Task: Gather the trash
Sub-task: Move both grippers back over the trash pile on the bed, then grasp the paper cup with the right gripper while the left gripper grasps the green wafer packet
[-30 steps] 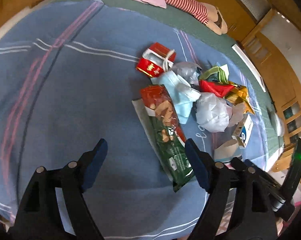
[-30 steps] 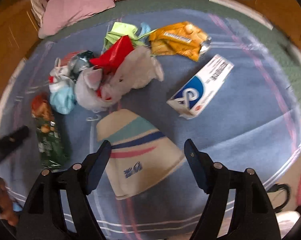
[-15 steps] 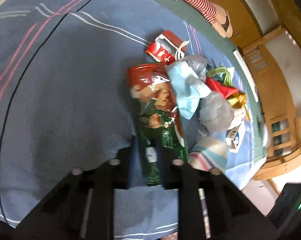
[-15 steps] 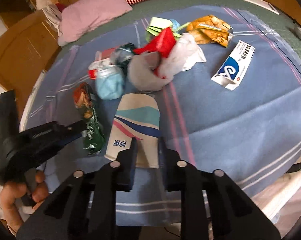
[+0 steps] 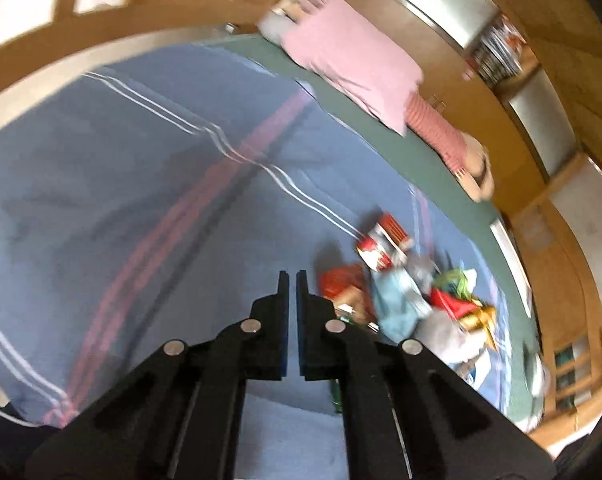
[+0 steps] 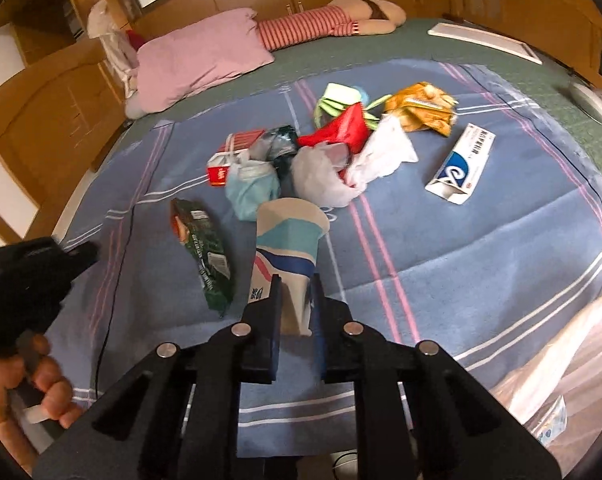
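On the far left, a bare hand grips the handle of the left hand-held gripper, whose black body shows in the right wrist view raised over the blue striped blanket; its fingers are pressed nearly together with only a thin slit between them, and nothing shows between them. Just right of it lies a green snack bag, flat on the blanket and apart from that gripper. Next comes the right hand-held gripper, pinching the narrow end of a flattened paper cup with teal, blue and pink bands; the cup's wide mouth points away toward the heap. Beyond it, the heap of trash sits mid-blanket: a red-and-white carton at its left edge, a crumpled light blue mask touching it, a grey-white plastic bag, a red wrapper on top, a pale green packet behind, and an orange snack bag to the right. Well apart from the heap, further right, lies a blue-and-white box. At the head of the bed rests a pink pillow beside a striped-legged doll, with a clear plastic bag at the near right edge.
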The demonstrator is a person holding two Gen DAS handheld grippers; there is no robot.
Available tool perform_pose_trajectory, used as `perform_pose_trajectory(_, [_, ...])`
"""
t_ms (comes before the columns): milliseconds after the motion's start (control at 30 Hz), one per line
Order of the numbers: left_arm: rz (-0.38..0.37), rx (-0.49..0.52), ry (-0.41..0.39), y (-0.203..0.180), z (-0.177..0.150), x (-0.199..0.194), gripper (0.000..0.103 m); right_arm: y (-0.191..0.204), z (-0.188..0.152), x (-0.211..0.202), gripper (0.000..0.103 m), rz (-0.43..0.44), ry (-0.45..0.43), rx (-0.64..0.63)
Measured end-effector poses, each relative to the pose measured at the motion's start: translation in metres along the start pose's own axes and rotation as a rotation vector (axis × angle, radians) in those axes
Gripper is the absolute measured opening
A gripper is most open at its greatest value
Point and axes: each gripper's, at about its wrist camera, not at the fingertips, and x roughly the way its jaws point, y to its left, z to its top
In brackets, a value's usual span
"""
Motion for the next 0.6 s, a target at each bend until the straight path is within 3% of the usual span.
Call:
perform_pose_trajectory(133, [0.052,0.015,-0.011,0.006,0.008,-0.008,0.004,-0.004,-0.003,0.0,0.004,-0.03,0.003,-0.004])
perform_pose_trajectory(400, [0.095,0.035,-0.003,0.013,0.011,-0.012,0.004,-0.001,-0.015,0.02,0.004,-0.01,0.081,-0.007])
perform_pose_trajectory(533, [0.108,0.053,0.007,0.014,0.008,-0.009,0.004,-0.003,-0.016,0.019,0.006,-0.014,0.076,0.004])
perform_pose_trajectory(600, [0.111,0.064,0.016,0.013,0.007,-0.007,0.004,-0.007,-0.015,0.017,0.015,-0.022,0.069,0.023])
